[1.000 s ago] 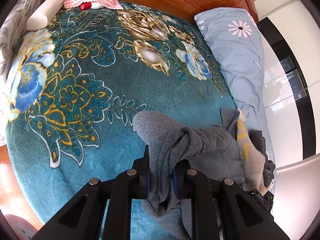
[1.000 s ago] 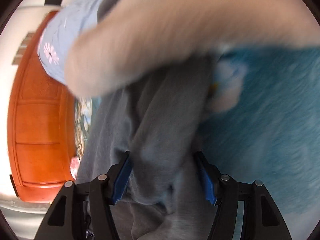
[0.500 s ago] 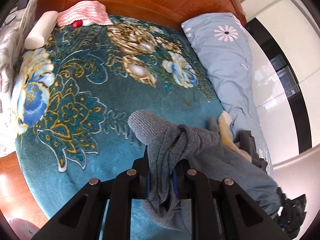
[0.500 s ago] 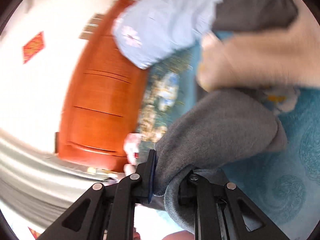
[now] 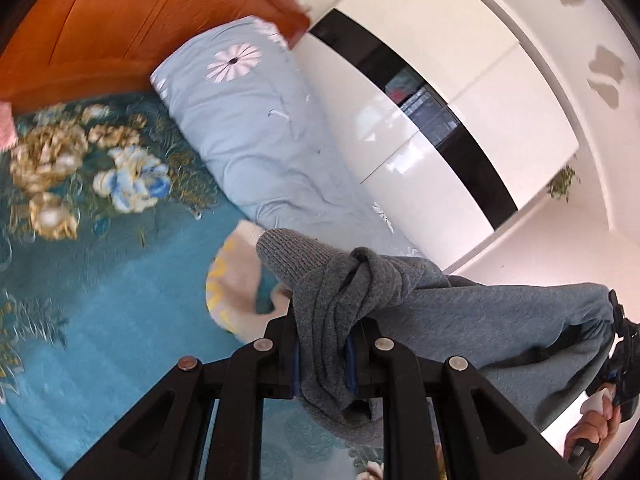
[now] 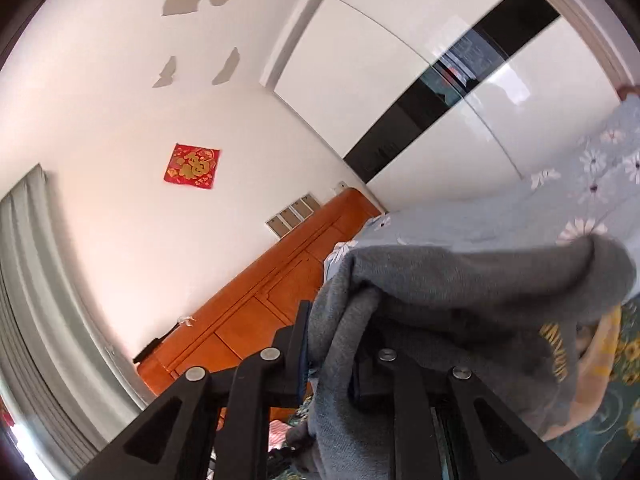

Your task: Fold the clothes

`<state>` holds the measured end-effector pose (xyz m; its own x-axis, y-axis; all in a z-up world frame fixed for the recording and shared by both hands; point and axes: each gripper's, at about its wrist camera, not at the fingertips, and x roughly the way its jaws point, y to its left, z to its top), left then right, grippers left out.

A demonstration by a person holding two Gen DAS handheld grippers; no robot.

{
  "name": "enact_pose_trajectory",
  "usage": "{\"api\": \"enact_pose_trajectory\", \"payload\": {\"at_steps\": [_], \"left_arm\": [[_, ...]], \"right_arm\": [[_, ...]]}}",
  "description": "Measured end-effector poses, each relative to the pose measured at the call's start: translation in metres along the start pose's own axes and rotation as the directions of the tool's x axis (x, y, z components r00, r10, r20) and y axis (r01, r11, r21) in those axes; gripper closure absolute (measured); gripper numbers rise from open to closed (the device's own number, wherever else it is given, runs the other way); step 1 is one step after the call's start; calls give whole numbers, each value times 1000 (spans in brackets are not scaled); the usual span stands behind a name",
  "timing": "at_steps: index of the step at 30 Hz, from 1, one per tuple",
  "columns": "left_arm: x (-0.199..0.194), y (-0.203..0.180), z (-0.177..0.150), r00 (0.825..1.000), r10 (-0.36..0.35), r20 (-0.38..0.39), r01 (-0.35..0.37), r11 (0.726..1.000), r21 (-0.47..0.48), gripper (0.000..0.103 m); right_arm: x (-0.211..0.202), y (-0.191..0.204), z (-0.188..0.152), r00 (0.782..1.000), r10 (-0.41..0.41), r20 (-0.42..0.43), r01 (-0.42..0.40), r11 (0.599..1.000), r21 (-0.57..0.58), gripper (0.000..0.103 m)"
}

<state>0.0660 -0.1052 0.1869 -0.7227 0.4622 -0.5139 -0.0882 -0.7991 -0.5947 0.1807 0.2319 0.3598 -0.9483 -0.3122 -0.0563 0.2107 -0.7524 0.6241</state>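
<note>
A grey sweatshirt hangs stretched in the air between my two grippers. My left gripper is shut on its ribbed grey cuff end, bunched between the jaws. My right gripper is shut on another bunch of the same grey sweatshirt; it also shows at the far right of the left wrist view, with the hand behind it. A cream and yellow garment lies on the teal bed below; in the right wrist view it shows under the grey cloth.
A teal floral blanket covers the bed. A light blue daisy-print pillow lies along its far side. An orange wooden headboard stands behind. A white glossy wardrobe is beyond the bed.
Both grippers have risen and tilted up with the grey sweatshirt, lifting it off the bed and stretching it out. The cream garment has stayed on the blanket.
</note>
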Motion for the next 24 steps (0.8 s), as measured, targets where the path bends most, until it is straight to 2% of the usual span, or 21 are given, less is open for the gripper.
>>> {"api": "enact_pose_trajectory", "payload": {"at_steps": [3, 5, 6, 8, 10, 11, 13, 15, 16, 17, 19, 21, 22, 24], "left_arm": [[1, 28, -4, 990, 140, -23, -139, 989, 43, 85], [2, 64, -10, 968, 245, -52, -244, 969, 31, 85], [2, 87, -13, 952, 297, -73, -297, 955, 10, 85], [2, 131, -20, 915, 385, -121, -391, 920, -34, 86], [1, 167, -29, 881, 439, -180, -458, 885, -84, 86], [2, 179, -33, 869, 453, -200, -478, 873, -98, 86], [6, 194, -40, 853, 469, -231, -503, 856, -118, 86], [11, 206, -44, 836, 484, -258, -526, 840, -129, 86], [14, 210, -44, 832, 487, -267, -532, 837, -131, 85], [17, 213, -43, 829, 488, -275, -536, 834, -136, 85], [19, 216, -45, 823, 486, -294, -543, 825, -155, 84], [20, 219, -47, 819, 482, -312, -549, 817, -179, 81], [19, 221, -50, 820, 474, -320, -547, 813, -197, 78], [17, 226, -54, 812, 473, -342, -558, 800, -220, 72]], "right_arm": [[-1, -18, -25, 993, -87, -74, 89, 996, 30, 85], [14, -53, -67, 972, -151, -178, 177, 974, 142, 85], [28, -70, -97, 952, -183, -246, 233, 953, 191, 85], [54, -105, -159, 893, -230, -388, 347, 899, 266, 85], [73, -135, -224, 806, -244, -539, 445, 851, 279, 85], [80, -147, -251, 762, -243, -600, 485, 829, 280, 85], [86, -161, -285, 695, -229, -682, 535, 798, 278, 85], [98, -167, -314, 637, -222, -738, 572, 778, 260, 83], [101, -170, -319, 618, -226, -753, 587, 770, 251, 83], [103, -172, -320, 612, -230, -756, 597, 762, 252, 82], [98, -175, -313, 618, -232, -751, 588, 770, 246, 77], [89, -170, -291, 627, -252, -737, 583, 779, 230, 62], [82, -171, -280, 630, -265, -730, 589, 776, 226, 58], [63, -188, -274, 627, -297, -720, 623, 746, 235, 52]]}}
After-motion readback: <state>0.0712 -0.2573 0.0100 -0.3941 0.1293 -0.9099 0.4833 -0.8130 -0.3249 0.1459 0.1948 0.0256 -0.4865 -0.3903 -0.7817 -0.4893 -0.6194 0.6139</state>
